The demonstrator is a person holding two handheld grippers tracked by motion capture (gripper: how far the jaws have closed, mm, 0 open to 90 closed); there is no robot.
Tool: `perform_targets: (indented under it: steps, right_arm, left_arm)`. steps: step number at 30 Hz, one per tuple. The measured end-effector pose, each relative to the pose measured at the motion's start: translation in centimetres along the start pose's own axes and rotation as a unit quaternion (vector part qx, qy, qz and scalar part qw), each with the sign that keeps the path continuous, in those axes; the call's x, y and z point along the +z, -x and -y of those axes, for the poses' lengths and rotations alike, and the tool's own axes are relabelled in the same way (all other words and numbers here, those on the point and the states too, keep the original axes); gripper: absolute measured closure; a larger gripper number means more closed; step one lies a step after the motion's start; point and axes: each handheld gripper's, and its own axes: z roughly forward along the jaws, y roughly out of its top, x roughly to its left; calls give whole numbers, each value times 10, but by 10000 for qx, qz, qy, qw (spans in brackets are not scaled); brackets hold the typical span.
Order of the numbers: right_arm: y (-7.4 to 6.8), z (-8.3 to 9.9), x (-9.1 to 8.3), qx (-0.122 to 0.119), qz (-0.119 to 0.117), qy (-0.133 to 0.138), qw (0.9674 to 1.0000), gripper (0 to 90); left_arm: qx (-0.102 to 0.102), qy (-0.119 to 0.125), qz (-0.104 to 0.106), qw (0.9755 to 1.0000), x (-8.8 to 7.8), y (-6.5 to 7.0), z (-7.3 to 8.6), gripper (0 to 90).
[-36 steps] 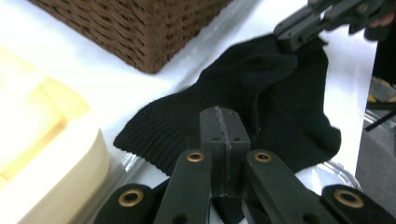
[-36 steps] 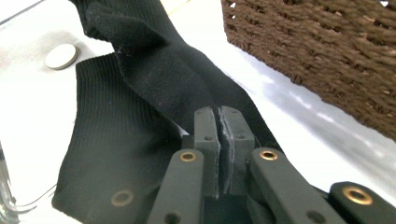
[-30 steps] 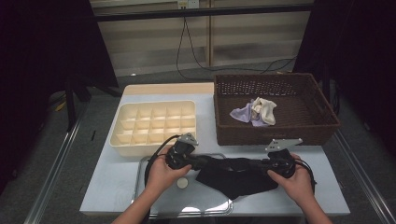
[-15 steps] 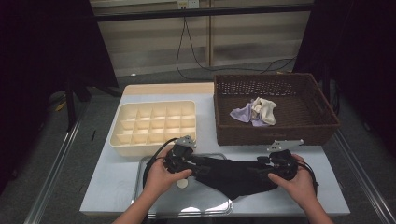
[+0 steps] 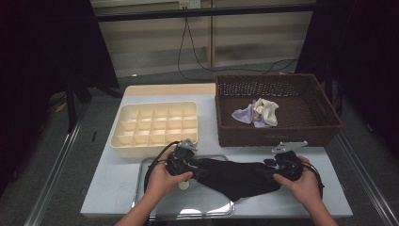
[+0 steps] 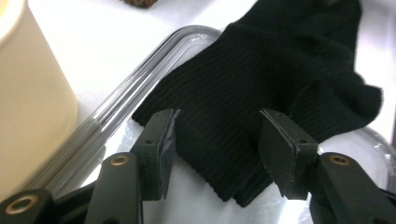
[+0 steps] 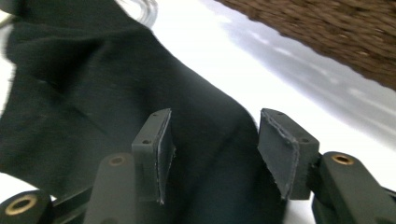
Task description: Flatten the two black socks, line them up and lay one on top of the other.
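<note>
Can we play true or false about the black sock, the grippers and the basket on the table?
1. The black sock lies partly on the metal tray. True.
2. The left gripper is squeezing the sock tight. False: its jaws have just been opening and stand apart, with the sock lying between them.
3. The brown basket is empty. False: a purple and cream bundle of cloth lies inside it.
4. The right gripper has its jaws apart over the sock's other end. True.
5. The cream divider box is full of socks. False: its compartments look empty.
</note>
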Motion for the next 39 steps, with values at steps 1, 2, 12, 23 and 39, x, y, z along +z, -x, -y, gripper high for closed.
perform_targets:
  steps: [1, 2, 12, 23, 39]
  right_arm:
    - [2, 0, -1, 15, 47, -26, 10000, 451]
    - [3, 1, -1, 30, 95, -45, 9999, 451]
    - [4, 5, 1, 279, -259, -221, 9990, 806]
    - [6, -8, -3, 195, -71, 198, 9996, 833]
    - [-7, -15, 3, -160, 7, 321, 9994, 553]
  left_arm:
    - [-21, -6, -11, 10000, 2, 1, 1, 468]
    - [-12, -45, -19, 10000, 3, 1, 1, 468]
    - [100, -169, -46, 9998, 5, 2, 3, 611]
    - [157, -165, -287, 9993, 0, 6, -7, 803]
    - [72, 13, -136, 9999, -2, -2, -7, 747]
